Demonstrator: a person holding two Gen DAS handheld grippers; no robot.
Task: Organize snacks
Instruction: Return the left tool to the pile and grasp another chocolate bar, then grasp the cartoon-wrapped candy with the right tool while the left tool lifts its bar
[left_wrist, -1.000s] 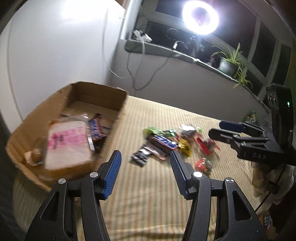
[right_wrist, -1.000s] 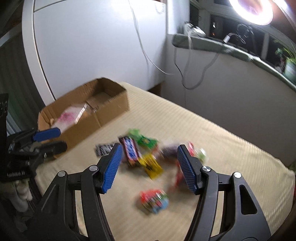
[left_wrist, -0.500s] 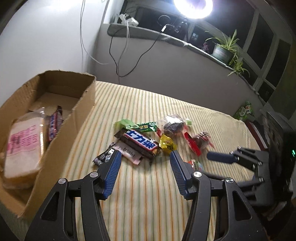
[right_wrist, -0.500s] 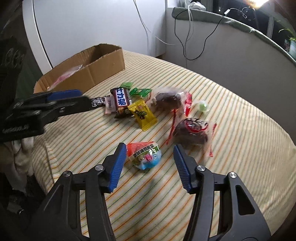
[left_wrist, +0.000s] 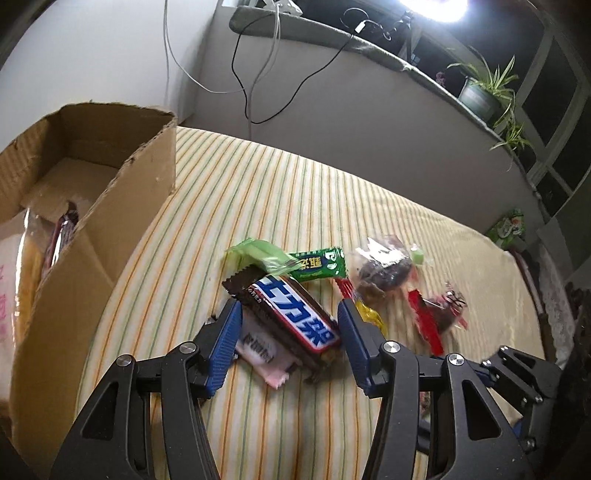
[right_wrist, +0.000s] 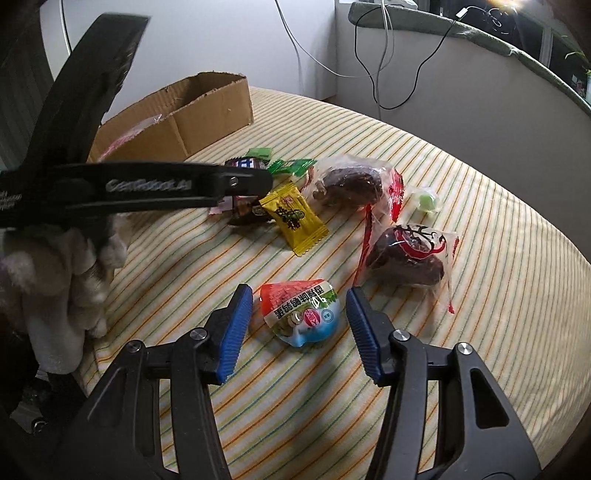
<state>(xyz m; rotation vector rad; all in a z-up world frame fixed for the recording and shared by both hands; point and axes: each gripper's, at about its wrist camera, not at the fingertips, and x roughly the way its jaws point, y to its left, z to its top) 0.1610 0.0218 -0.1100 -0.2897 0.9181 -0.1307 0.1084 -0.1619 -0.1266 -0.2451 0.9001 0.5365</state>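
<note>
My left gripper (left_wrist: 290, 341) has its jaws about half apart and closing, blue pads on either side of a brown chocolate bar with a blue-and-white label (left_wrist: 291, 317); the pads do not yet press on it. The bar lies slantwise over a pale pink wrapper (left_wrist: 264, 356) on the striped cloth (left_wrist: 258, 192). Just beyond it sit a green bar wrapper (left_wrist: 319, 264) and a lighter green packet (left_wrist: 258, 251); to the right, a clear bag of dark sweets (left_wrist: 384, 269) and a red-edged bag (left_wrist: 439, 314). The cardboard box (left_wrist: 122, 206) stands to the left, near the pile but apart from it, with a pink-printed bag (left_wrist: 14, 280) and a dark bar (left_wrist: 61, 232) inside. My right gripper (right_wrist: 299, 317) is likewise about half open, pads flanking a small red, white and blue packet (right_wrist: 301, 312) with a narrow gap each side, nothing gripped. Beyond it lie a yellow sachet (right_wrist: 293, 218), two clear bags of dark sweets (right_wrist: 349, 184) (right_wrist: 410, 251) and a green candy (right_wrist: 426, 199)
</note>
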